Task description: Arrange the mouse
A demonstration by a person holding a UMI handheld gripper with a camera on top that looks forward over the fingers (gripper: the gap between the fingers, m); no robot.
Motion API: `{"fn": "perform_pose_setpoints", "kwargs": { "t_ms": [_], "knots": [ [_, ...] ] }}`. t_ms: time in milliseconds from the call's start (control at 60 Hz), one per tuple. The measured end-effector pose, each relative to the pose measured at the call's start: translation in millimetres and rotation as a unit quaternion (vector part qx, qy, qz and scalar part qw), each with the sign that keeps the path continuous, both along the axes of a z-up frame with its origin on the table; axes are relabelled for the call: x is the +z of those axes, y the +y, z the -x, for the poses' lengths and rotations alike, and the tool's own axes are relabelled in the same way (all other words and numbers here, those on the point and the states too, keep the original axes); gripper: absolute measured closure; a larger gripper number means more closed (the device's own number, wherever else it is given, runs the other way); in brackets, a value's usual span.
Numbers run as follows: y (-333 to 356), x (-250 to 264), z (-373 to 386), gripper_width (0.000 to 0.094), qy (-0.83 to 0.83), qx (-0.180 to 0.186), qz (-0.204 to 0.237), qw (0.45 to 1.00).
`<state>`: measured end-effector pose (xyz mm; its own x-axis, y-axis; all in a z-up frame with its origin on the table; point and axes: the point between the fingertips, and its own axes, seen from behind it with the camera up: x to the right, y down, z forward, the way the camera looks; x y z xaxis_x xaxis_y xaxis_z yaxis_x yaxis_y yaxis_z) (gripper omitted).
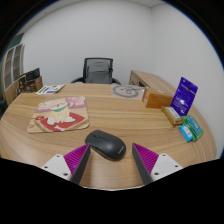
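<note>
A black computer mouse (105, 144) lies on the wooden table (130, 118), just ahead of my gripper (111, 160) and slightly toward the left finger. It rests on the table on its own. The two fingers with magenta pads (74, 157) stand wide apart, one at each side of the mouse's near end. The fingers are open and hold nothing.
A pictured mouse mat (58, 114) lies to the left beyond the mouse. A cardboard box (155, 90) and a purple package (183, 97) stand at the right, with small boxes (190, 126) near them. A coiled cable (128, 91) and an office chair (99, 70) are at the far side.
</note>
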<state>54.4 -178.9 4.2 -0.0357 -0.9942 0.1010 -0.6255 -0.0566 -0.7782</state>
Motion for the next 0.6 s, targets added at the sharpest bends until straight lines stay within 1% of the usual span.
{"fn": "perform_pose_setpoints", "kwargs": {
  "t_ms": [200,467,600],
  "knots": [
    [-2,-8,-26,0.0070,0.008,-0.002,-0.003,1.000],
    [-13,-14,-58,0.0070,0.007,-0.021,-0.009,1.000],
    [-21,-15,-71,0.0071,0.006,-0.029,-0.004,1.000]
  ]
}}
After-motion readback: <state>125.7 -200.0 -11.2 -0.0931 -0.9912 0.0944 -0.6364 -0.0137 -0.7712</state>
